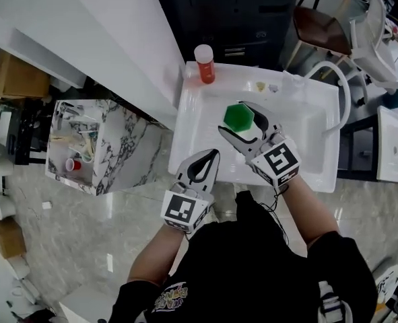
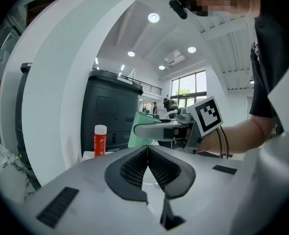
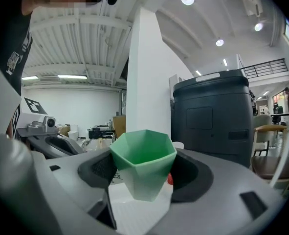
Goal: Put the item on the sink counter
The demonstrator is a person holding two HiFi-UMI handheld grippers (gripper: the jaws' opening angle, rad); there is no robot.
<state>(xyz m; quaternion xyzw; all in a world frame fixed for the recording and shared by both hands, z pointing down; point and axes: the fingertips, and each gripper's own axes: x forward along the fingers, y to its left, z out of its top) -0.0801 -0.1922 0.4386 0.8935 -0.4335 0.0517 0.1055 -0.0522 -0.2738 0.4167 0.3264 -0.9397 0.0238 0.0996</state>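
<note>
A green faceted cup (image 1: 238, 116) hangs above the basin of the white sink (image 1: 318, 174), and my right gripper (image 1: 234, 118) is shut on it from both sides. In the right gripper view the cup (image 3: 143, 163) sits upright between the dark pads (image 3: 96, 169), its mouth open and empty. My left gripper (image 1: 213, 155) is shut with nothing in it, over the sink's front left edge. In the left gripper view its jaws (image 2: 147, 149) meet at the tips, and the cup (image 2: 139, 129) shows beyond them in the other gripper.
An orange bottle with a white cap (image 1: 205, 64) stands at the sink's back left corner. A curved white faucet (image 1: 335, 79) rises at the right. A marble-patterned shelf unit (image 1: 114, 147) stands left of the sink, and a dark grey cabinet (image 1: 232, 12) lies behind.
</note>
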